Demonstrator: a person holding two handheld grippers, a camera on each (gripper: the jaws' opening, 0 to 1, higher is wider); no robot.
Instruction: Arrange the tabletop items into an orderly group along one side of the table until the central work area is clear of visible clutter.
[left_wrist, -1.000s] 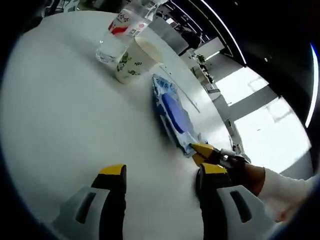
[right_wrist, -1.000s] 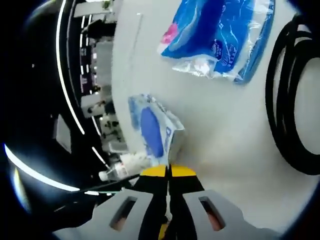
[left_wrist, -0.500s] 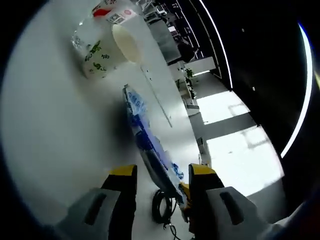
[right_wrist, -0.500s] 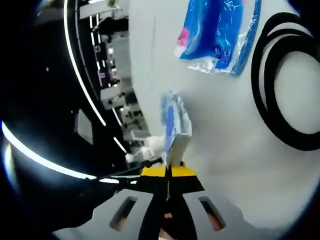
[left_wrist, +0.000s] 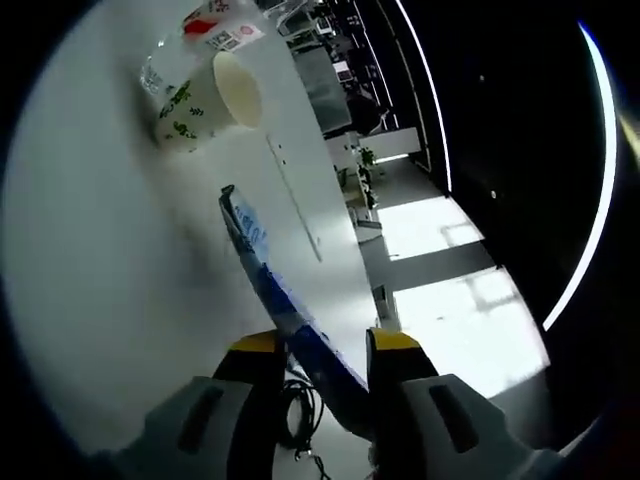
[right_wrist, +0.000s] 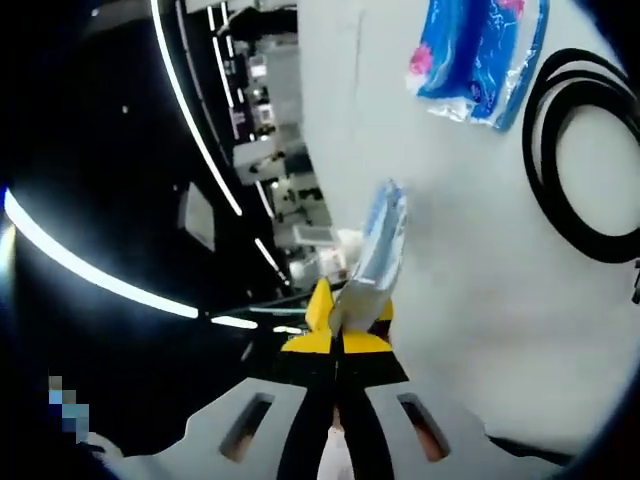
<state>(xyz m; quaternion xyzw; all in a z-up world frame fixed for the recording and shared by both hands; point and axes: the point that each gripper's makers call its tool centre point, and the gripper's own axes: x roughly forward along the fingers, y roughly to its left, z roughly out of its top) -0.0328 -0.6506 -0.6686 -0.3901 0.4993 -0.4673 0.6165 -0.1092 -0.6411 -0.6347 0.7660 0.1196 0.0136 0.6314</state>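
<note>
Blue packet clamped by its near edge in right tongs, jaws pressed together on it, packet standing edge-on and rising straight ahead of the tips above white table. Same blue packet in left gripper view runs as a thin slanted strip from between left tongs forward over the table; left tongs parted, 1 yellow tip either side of the strip; contact with the packet cannot be told.

Ahead of left tongs, far up-left: paper cup with green print lying on its side, mouth toward the right, touching a clear plastic bottle with red-white label just beyond it. Both near the table's far edge. Thin straw-like line on the table between cup and packet, slightly right of them.

Down between the left jaws: bit of black cable on the table.

Ahead-right of right tongs: 2nd blue plastic bag with pink patch flat on the table, well beyond the held packet. Coiled black cable to the right, just beside that bag. Yellow tip of left tongs just behind the packet's base in right gripper view.
</note>
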